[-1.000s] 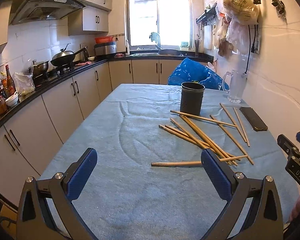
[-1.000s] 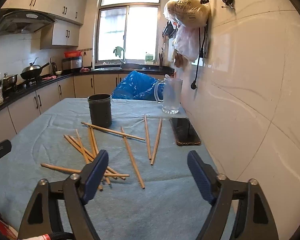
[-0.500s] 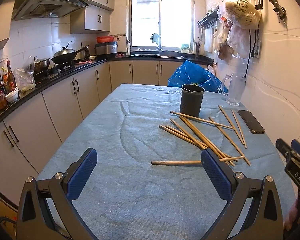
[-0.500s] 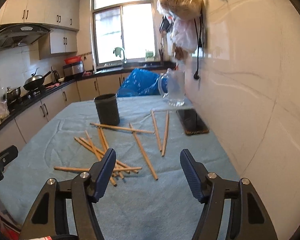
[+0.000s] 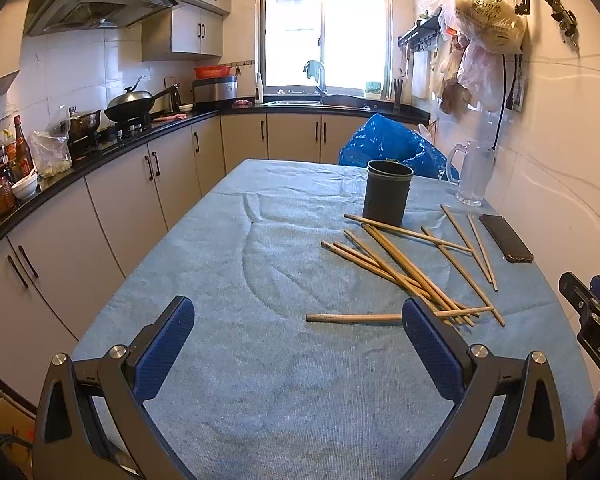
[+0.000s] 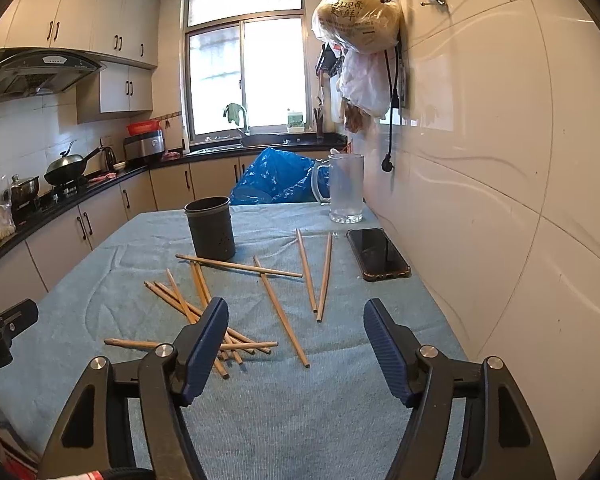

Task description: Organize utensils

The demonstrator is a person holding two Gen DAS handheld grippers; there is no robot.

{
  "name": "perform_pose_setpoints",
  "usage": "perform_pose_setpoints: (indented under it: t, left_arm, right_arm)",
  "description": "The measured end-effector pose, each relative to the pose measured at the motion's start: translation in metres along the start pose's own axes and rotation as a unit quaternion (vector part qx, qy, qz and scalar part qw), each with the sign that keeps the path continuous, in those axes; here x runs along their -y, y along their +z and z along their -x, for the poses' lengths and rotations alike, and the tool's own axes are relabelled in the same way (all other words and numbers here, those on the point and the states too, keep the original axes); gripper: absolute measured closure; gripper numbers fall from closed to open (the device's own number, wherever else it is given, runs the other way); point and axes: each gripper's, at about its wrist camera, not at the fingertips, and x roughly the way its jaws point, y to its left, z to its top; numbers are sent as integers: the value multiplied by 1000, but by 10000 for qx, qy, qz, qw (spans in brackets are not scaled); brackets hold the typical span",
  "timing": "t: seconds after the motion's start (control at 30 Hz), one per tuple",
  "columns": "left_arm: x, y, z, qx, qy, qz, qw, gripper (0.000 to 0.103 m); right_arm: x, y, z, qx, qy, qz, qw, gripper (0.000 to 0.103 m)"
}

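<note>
Several wooden chopsticks [image 5: 404, 268] lie scattered on the blue cloth-covered table [image 5: 260, 264], also in the right wrist view [image 6: 236, 304]. A dark cylindrical holder [image 5: 387, 192] stands upright just behind them and shows in the right wrist view [image 6: 211, 229]. My left gripper [image 5: 298, 330] is open and empty, near the table's front, left of the chopsticks. My right gripper [image 6: 296, 334] is open and empty, just short of the nearest chopstick tips.
A black phone [image 6: 377, 254] lies by the right wall. A glass mug [image 6: 344, 188] stands at the back right, with a blue bag [image 6: 276, 178] behind the table. Kitchen counters [image 5: 100, 148] run along the left. Bags [image 6: 360, 12] hang on the wall.
The right gripper has moved forward toward the chopsticks and its jaws have narrowed somewhat. The left gripper has barely moved. Chopsticks and holder lie as before.
</note>
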Motion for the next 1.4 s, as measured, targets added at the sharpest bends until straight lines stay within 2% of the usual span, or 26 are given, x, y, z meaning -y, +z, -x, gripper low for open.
perform_pose_setpoints:
  t: [0.3, 0.5, 0.6, 0.77, 0.9, 0.97, 1.07, 1.17, 1.23, 1.33, 1.4]
  left_arm:
    - [-21, 4, -10, -123, 160, 298, 9994, 0]
    - [-36, 1, -27, -364, 244, 477, 9979, 0]
    - [-39, -4, -39, -614, 140, 581, 9963, 0]
    - [-29, -15, -59, -1095, -298, 690, 9911, 0]
    - [-10, -21, -75, -1442, -720, 546, 9854, 0]
    - [-1, -23, -83, -1613, -959, 542, 9807, 0]
    - [8, -22, -98, -1820, -1271, 670, 9727, 2]
    - [15, -19, -117, -2138, -1544, 906, 9603, 5]
    - [16, -18, -131, -2321, -1570, 1078, 9539, 7]
    - [15, -17, -150, -2575, -1401, 1307, 9471, 11]
    - [15, -12, -154, -2497, -1247, 1326, 9511, 11]
  right_arm:
    - [4, -6, -9, -121, -31, -32, 9999, 27]
    - [8, -11, -20, -275, -6, 3, 9996, 25]
    - [8, -15, -29, -425, 70, 86, 9990, 25]
    - [10, -19, -43, -614, 156, 140, 9979, 25]
    - [13, -19, -58, -837, 397, 118, 9956, 25]
    - [13, -17, -73, -1062, 697, 93, 9919, 25]
    - [15, -14, -84, -1200, 842, 32, 9892, 25]
    - [23, -7, -96, -1316, 952, -138, 9866, 25]
    - [32, 0, -103, -1345, 953, -273, 9860, 25]
    - [43, 7, -109, -1364, 870, -362, 9862, 25]
    - [49, 10, -112, -1369, 815, -406, 9864, 25]
